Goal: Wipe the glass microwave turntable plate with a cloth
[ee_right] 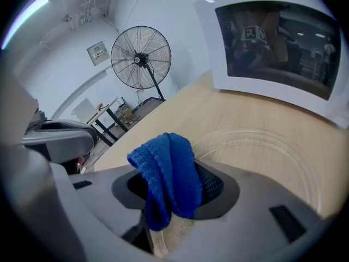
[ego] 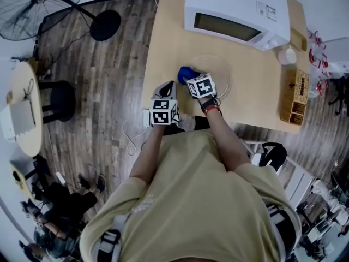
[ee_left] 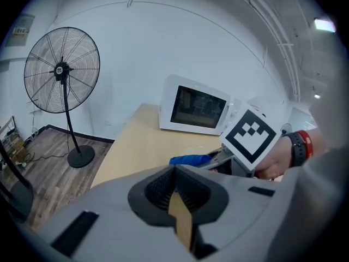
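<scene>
The glass turntable plate [ego: 221,69] lies flat on the wooden table [ego: 166,42] in front of the microwave [ego: 234,15]. In the right gripper view its clear rim [ee_right: 248,140] curves just beyond the jaws. My right gripper [ego: 189,76] is shut on a folded blue cloth [ego: 185,72], which bulges up out of the jaws [ee_right: 166,171] at the plate's left edge. My left gripper [ego: 167,86] hovers at the table's near edge, left of the right one, shut with nothing in it [ee_left: 175,171]. The left gripper view shows the cloth [ee_left: 190,159] and the right gripper's marker cube [ee_left: 251,136].
A wooden slatted box [ego: 296,97] and a white cup [ego: 286,55] sit at the table's right side. A standing fan [ego: 46,4] is on the floor to the left, and a small round table [ego: 22,111] further left. White cables hang off the near table edge.
</scene>
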Demonstrator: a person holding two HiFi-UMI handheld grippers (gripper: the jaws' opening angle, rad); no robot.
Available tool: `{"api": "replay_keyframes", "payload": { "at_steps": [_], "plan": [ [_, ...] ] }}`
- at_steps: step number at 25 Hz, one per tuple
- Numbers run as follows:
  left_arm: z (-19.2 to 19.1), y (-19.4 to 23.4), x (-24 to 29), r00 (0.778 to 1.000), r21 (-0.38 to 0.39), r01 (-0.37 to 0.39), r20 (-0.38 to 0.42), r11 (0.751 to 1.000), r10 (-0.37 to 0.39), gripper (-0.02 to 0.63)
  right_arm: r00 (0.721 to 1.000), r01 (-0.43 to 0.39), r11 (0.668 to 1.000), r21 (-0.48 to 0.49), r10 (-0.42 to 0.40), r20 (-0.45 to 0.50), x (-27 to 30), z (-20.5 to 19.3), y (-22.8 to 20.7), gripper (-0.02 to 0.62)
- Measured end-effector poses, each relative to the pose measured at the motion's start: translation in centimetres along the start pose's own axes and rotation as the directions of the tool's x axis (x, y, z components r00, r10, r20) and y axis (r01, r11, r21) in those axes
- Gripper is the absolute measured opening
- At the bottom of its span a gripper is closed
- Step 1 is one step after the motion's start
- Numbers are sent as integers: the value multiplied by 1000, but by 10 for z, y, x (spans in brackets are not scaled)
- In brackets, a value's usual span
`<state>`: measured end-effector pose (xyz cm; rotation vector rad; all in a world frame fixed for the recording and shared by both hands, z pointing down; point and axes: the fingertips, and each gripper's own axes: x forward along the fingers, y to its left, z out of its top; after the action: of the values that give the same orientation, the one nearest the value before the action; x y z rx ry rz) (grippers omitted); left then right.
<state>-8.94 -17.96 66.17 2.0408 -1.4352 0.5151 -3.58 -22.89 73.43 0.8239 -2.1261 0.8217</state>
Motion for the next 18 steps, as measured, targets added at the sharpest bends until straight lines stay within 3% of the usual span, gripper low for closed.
{"api": "replay_keyframes", "payload": {
  "at_steps": [18],
  "plan": [
    [-2, -19, 9, 998, 45, 52, -26, 998, -51, 19, 998, 61, 997, 46, -62, 18, -21, -14, -28, 192]
  ]
}}
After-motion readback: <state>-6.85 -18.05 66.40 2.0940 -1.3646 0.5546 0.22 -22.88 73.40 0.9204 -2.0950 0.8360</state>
